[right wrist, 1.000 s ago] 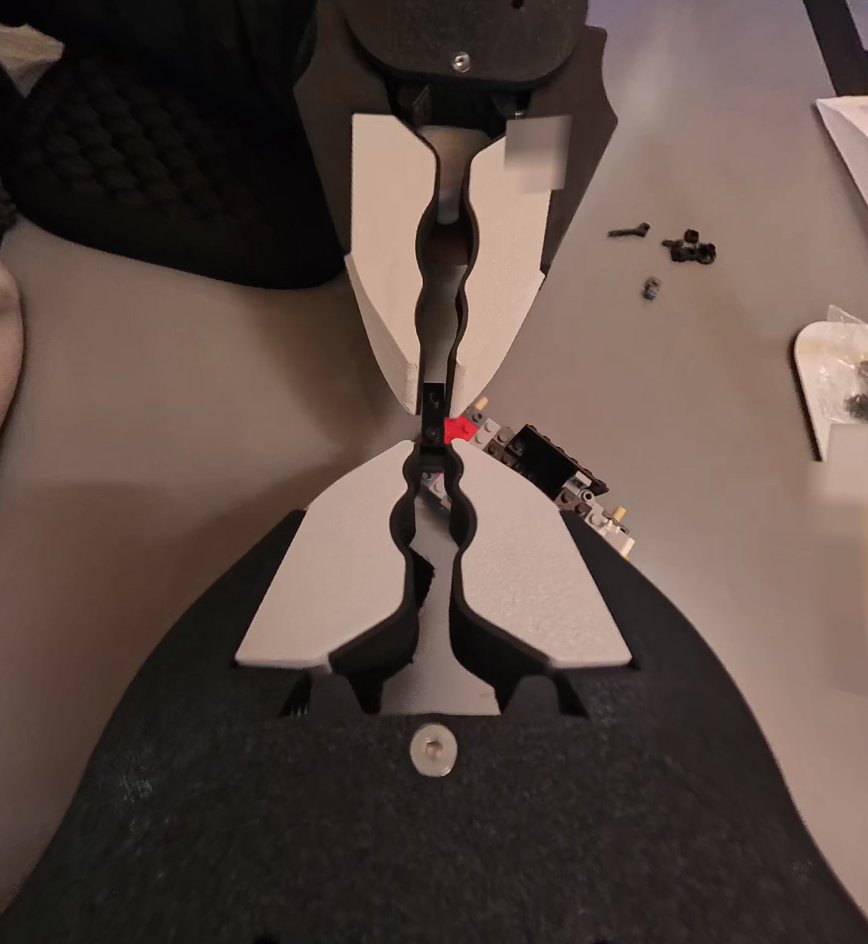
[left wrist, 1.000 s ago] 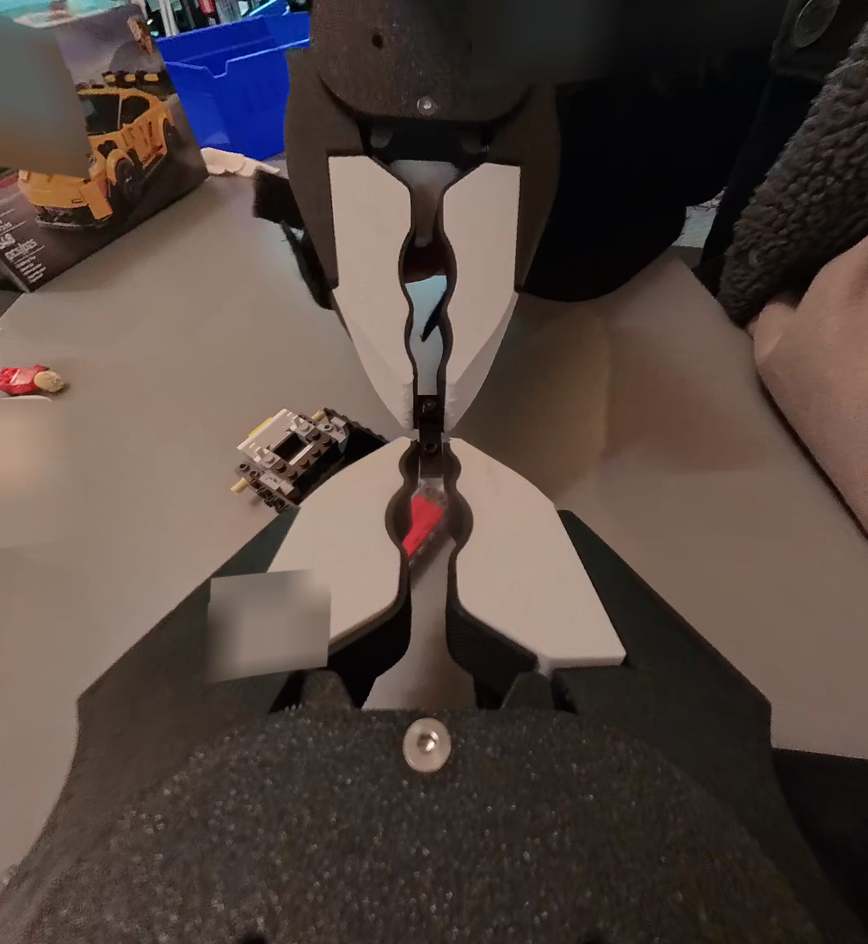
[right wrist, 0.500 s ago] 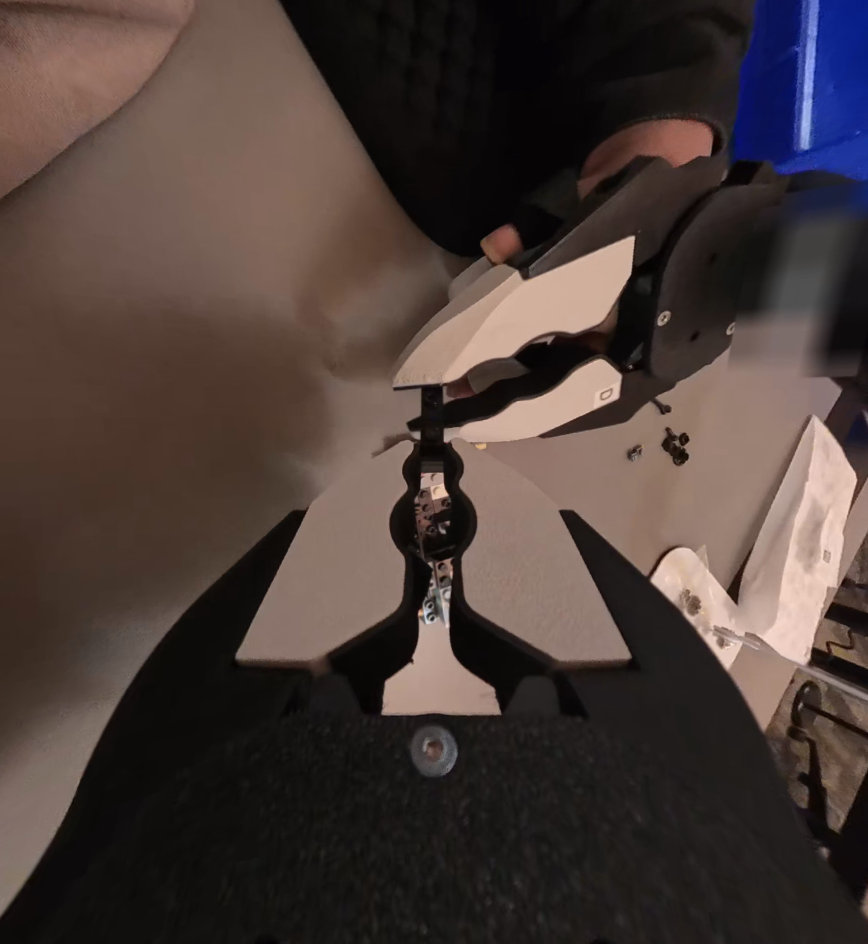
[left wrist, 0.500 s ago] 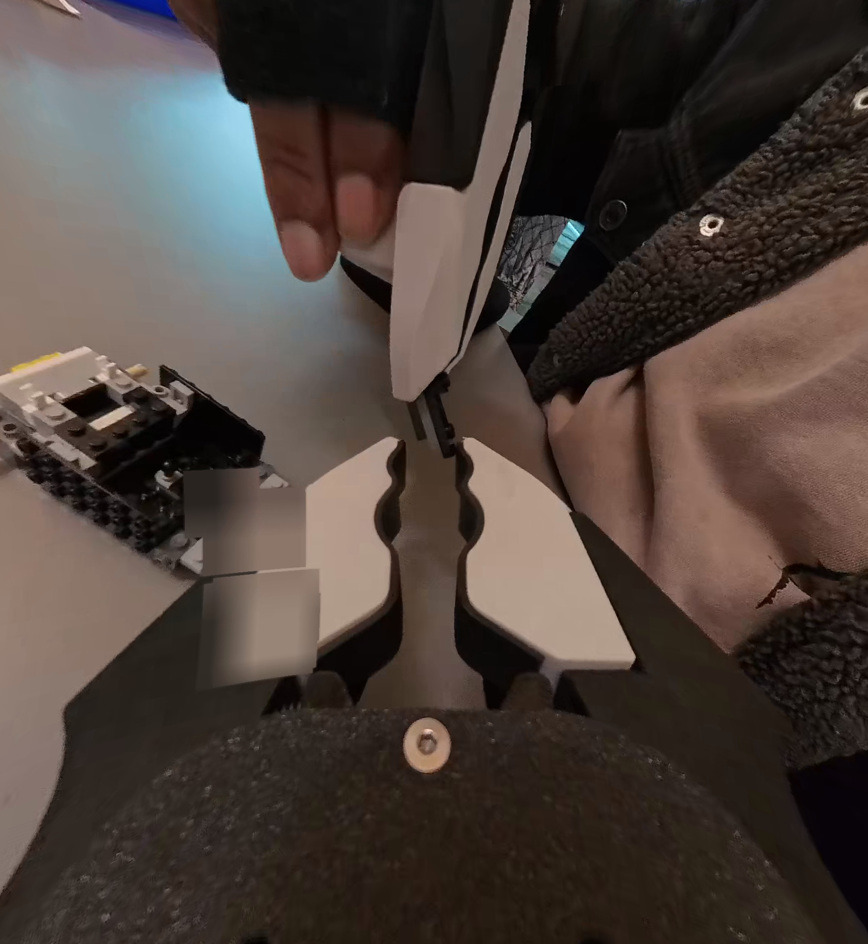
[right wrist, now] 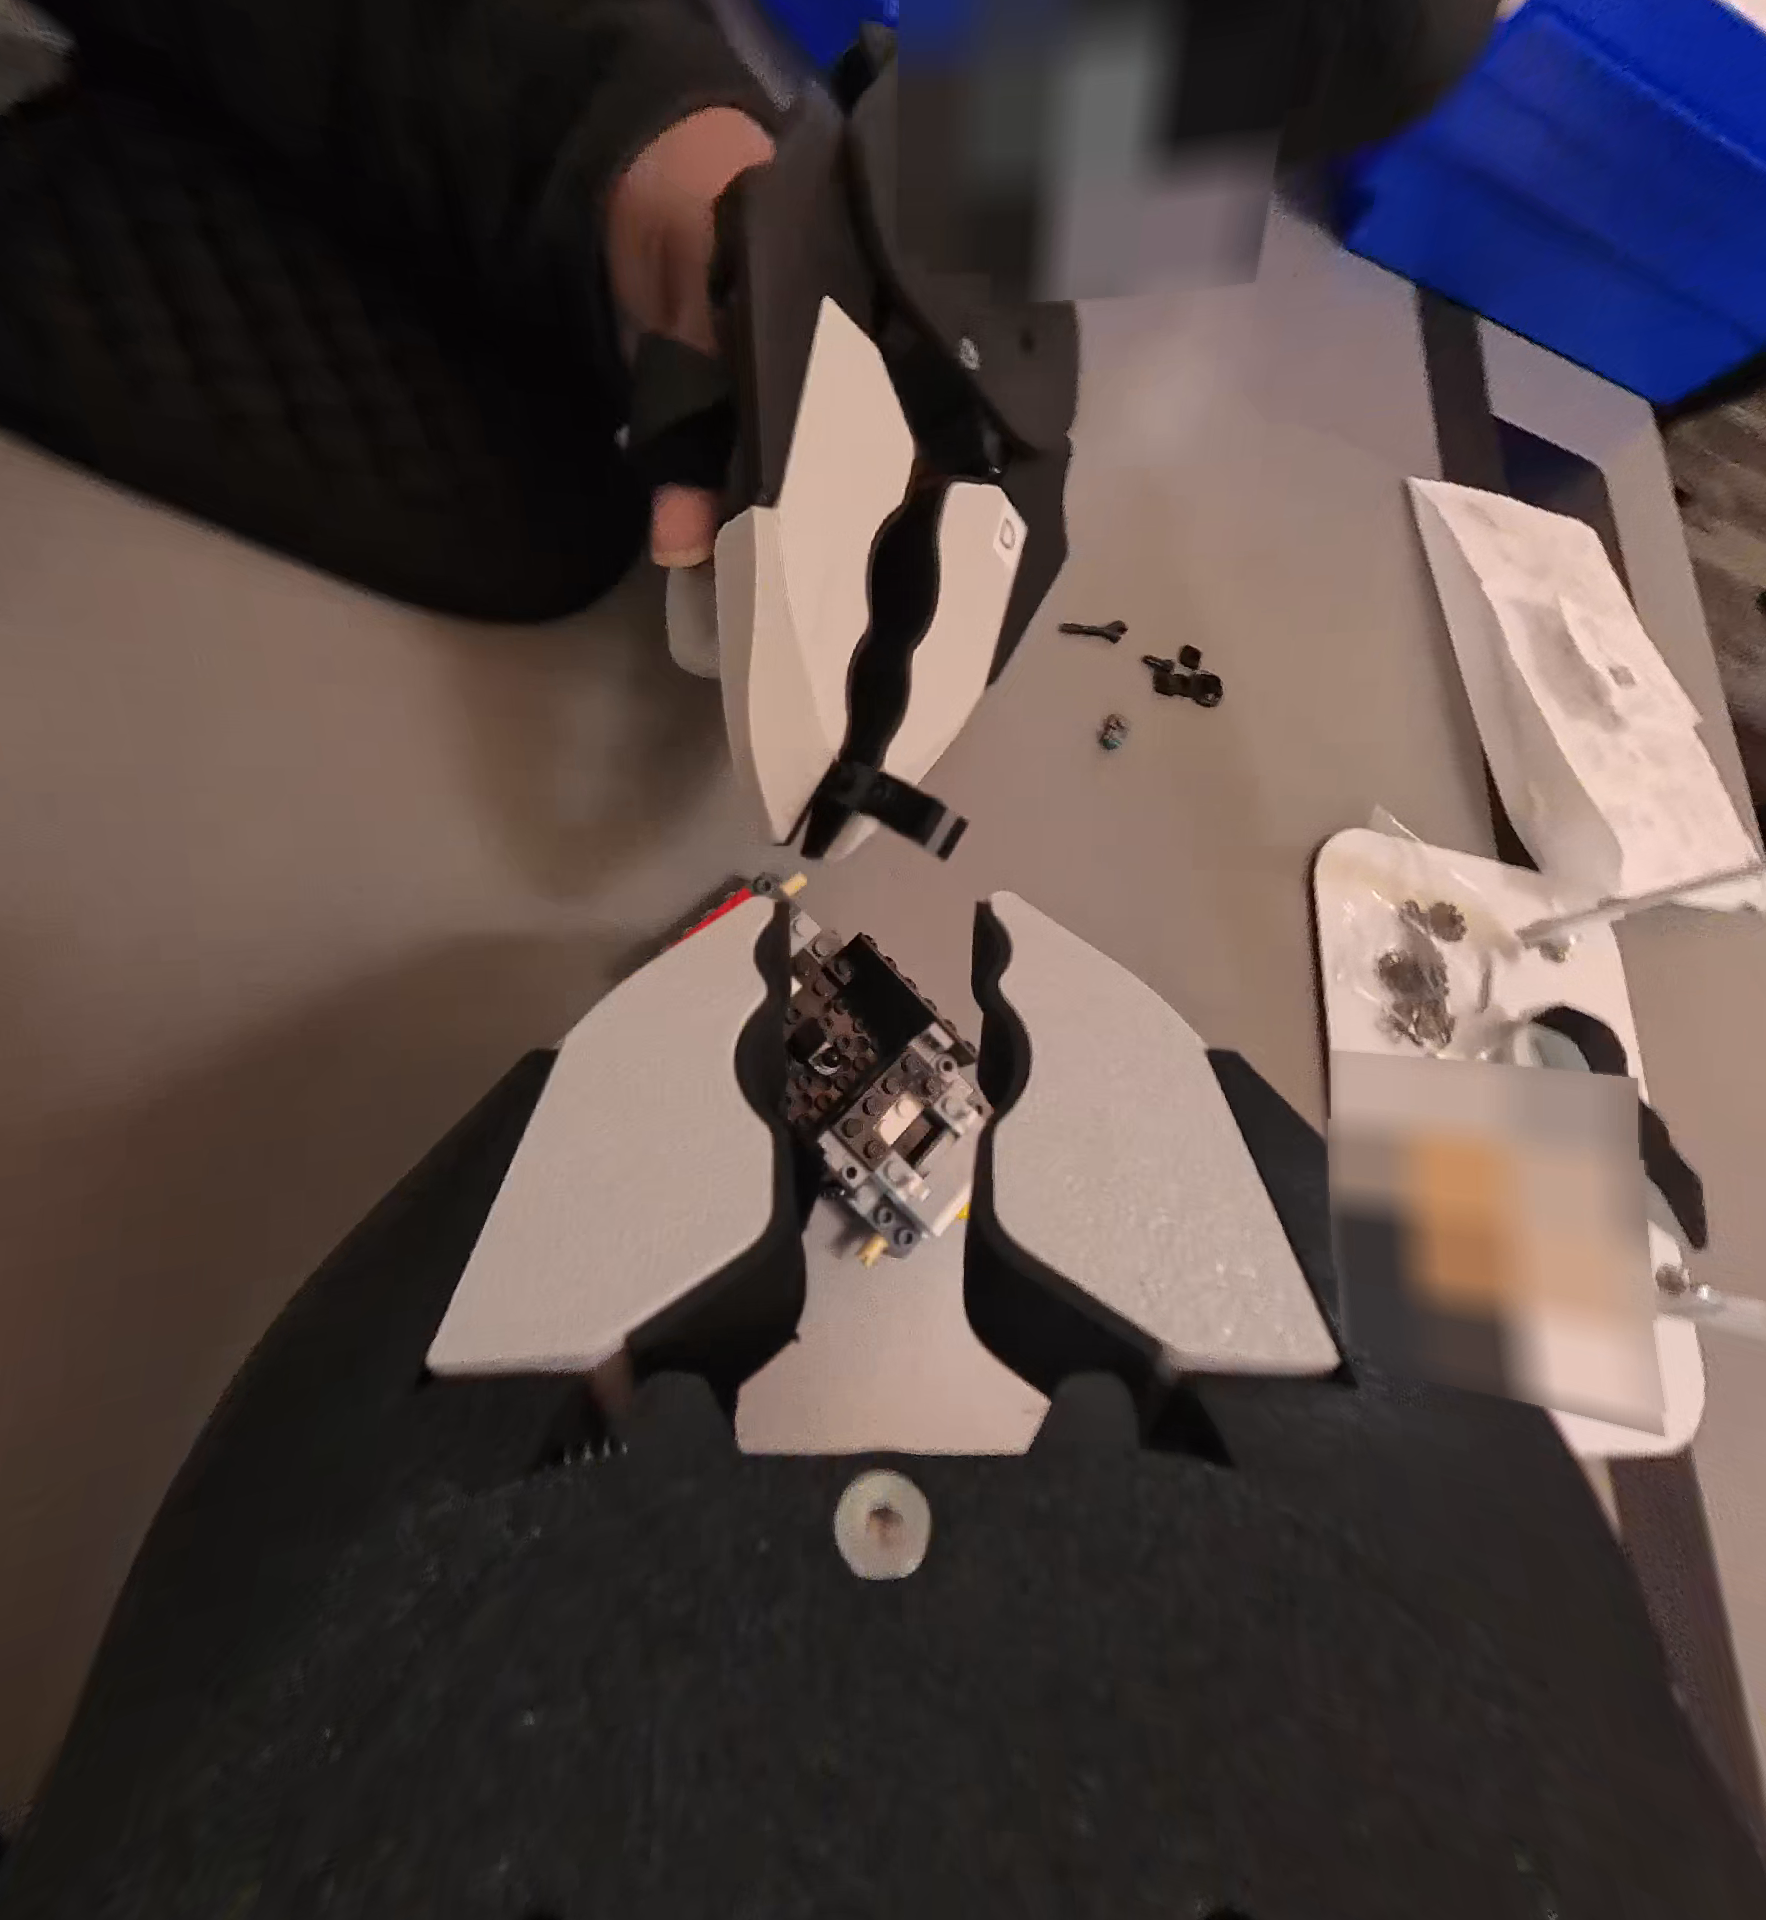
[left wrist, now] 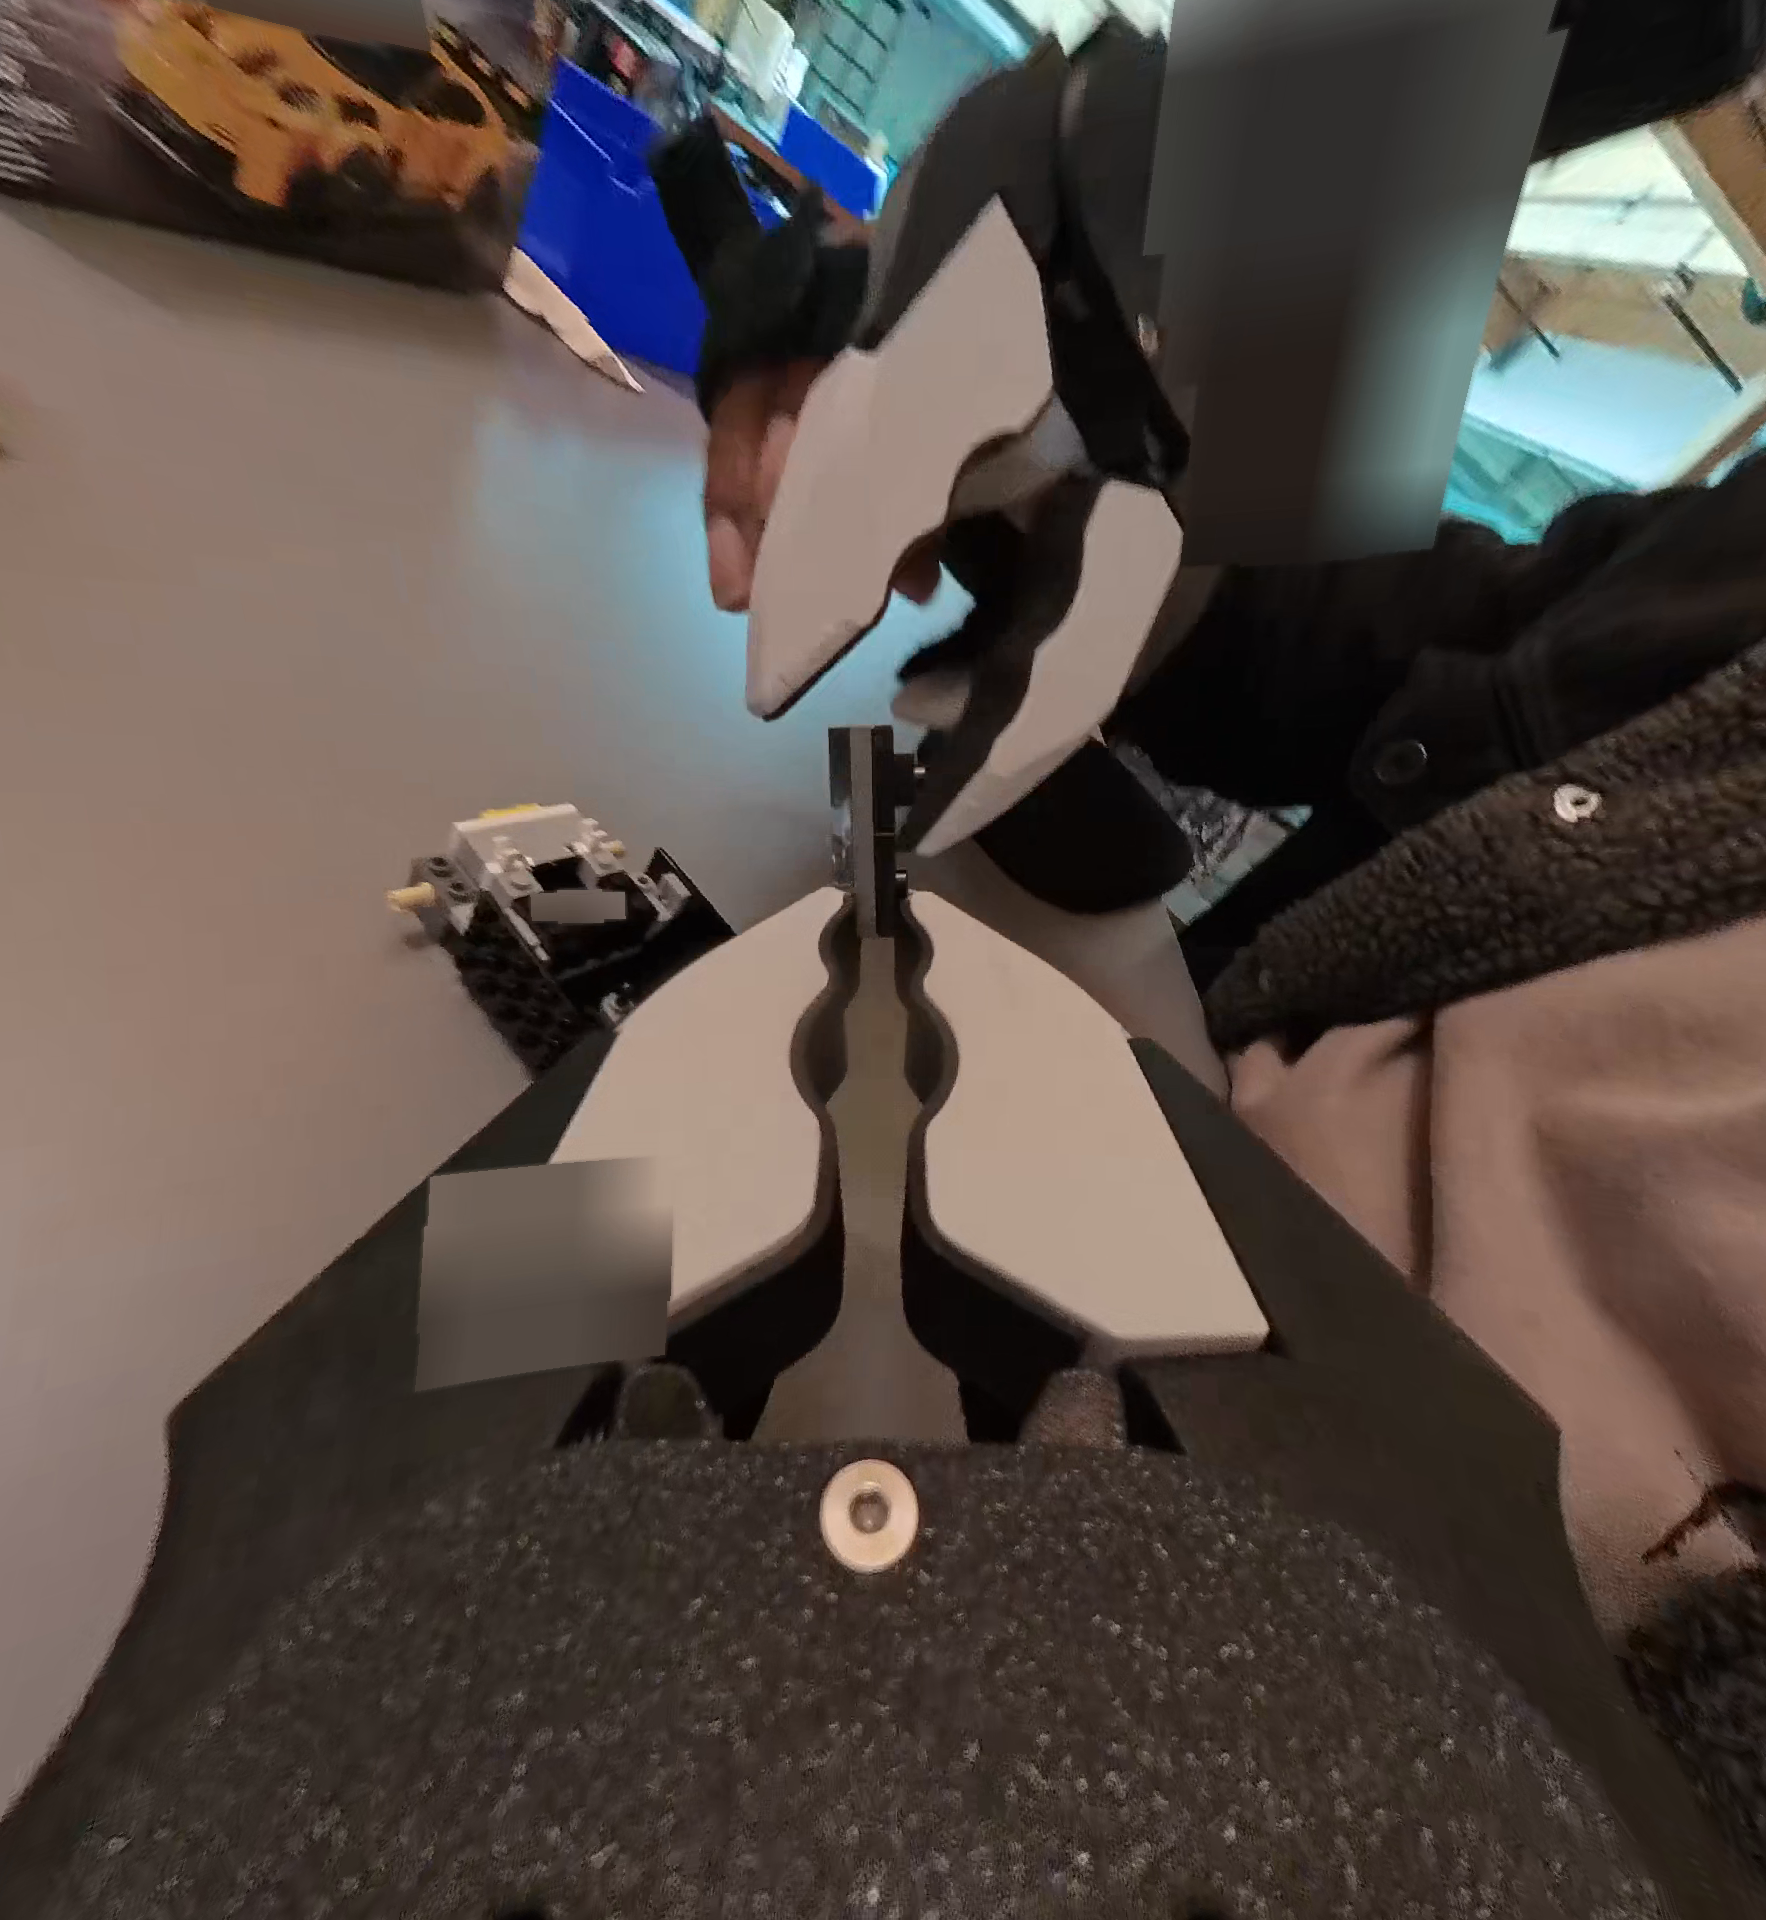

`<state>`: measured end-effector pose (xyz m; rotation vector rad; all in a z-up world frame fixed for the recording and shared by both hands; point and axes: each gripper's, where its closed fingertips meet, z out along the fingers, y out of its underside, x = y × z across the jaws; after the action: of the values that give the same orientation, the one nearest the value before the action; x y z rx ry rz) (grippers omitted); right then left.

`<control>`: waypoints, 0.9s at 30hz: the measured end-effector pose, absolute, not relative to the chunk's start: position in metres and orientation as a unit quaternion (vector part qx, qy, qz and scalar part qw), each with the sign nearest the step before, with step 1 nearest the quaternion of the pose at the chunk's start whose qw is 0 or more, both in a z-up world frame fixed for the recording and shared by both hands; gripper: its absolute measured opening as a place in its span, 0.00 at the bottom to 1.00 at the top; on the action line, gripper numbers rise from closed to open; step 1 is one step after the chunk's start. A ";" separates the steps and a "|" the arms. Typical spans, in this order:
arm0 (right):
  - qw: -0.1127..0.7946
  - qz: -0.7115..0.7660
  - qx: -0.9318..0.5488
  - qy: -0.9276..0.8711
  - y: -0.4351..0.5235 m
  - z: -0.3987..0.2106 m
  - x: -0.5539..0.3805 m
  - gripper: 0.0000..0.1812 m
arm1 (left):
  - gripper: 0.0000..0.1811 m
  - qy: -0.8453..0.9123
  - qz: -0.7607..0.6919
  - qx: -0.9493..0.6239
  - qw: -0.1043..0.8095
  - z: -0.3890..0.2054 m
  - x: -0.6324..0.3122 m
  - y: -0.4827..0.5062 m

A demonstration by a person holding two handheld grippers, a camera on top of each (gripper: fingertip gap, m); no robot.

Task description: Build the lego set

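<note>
My left gripper [left wrist: 871, 920] is shut on a small black lego plate [left wrist: 866, 821] and holds it upright above the grey table. The right wrist view shows that gripper [right wrist: 837, 831] from the front, with the black plate [right wrist: 900, 821] sticking out of its tips. My right gripper [right wrist: 884, 904] is open and empty. It appears in the left wrist view [left wrist: 848, 777] with its jaws spread on either side of the plate, one tip close beside it. The partly built black, grey and white lego chassis [left wrist: 546, 914] lies on the table, also visible between my right fingers [right wrist: 879, 1081].
The lego set box [left wrist: 235, 125] and a blue bin [right wrist: 1606, 208] stand at the back. Loose small black parts [right wrist: 1180, 670], a white paper bag [right wrist: 1575, 675] and a clear bag of small parts [right wrist: 1419, 966] lie to the right. A person's fleece sleeve [left wrist: 1481, 935] is close by.
The black plate passed from my right gripper to my left: the left shut on it and the right opened. Both views swung, and the chassis now shows between the right fingers.
</note>
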<state>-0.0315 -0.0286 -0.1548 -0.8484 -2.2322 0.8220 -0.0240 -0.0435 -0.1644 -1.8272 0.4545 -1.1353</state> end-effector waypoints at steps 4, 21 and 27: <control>0.368 0.319 -0.396 -0.778 -0.026 -0.155 -0.040 0.19 | 0.03 0.121 -0.459 -0.738 0.479 -0.155 -0.033 -0.032; 0.252 0.518 -0.593 -0.563 -0.025 -0.135 -0.055 0.05 | 0.03 0.219 -0.072 -0.777 0.586 -0.158 -0.047 -0.017; 0.137 0.341 -0.555 -0.746 -0.027 -0.163 -0.036 0.04 | 0.17 0.263 -0.195 -0.790 0.519 -0.180 -0.030 -0.029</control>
<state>-0.0358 -0.0271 -0.1634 -1.6059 -2.1604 0.9865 -0.0305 -0.0293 -0.1804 -1.8940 0.6303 -0.4681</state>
